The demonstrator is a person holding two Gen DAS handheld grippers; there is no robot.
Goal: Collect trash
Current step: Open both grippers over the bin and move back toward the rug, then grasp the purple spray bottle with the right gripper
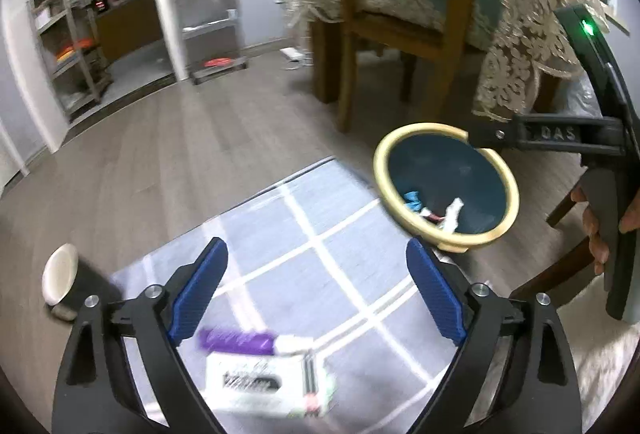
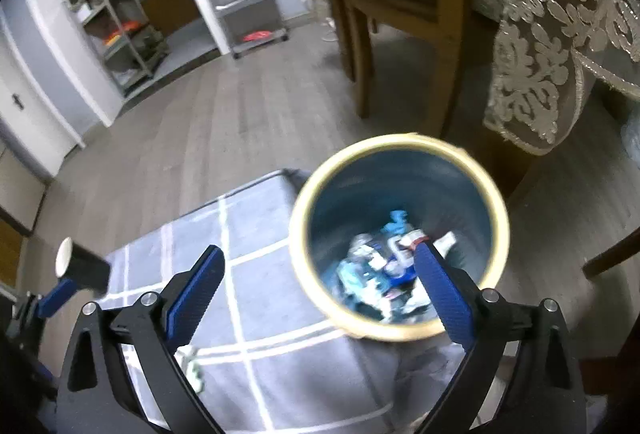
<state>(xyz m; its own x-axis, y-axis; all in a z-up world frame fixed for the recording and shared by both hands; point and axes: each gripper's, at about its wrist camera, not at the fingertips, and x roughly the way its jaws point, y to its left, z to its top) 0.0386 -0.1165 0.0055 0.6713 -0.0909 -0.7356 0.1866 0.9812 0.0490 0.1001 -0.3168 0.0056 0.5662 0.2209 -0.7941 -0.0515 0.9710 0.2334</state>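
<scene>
So both grippers are up over the floor here, angled down at a grey rug (image 1: 304,234) with white grid lines. The left gripper (image 1: 316,290) has its fingers spread wide with nothing between them. Same deal with the right gripper (image 2: 320,290): fingers wide apart, nothing pinched.

Using the trash bin (image 2: 400,234) as the landmark: it's a blue round can with a cream rim, sitting at the rug's far right corner, just in front of a wooden chair (image 1: 384,34) and a lace tablecloth (image 2: 552,46). Inside the bin there's a pile of crumpled wrappers (image 2: 380,266), blue and white mostly, pretty blurry.

Left of the bin, still out on the rug, there's a purple wrapper (image 1: 240,340) and right beside it a white packet (image 1: 268,386) with black print. Further left of the bin, at the rug's edge, a dark paper cup (image 1: 68,280) lies tipped on its side.
</scene>
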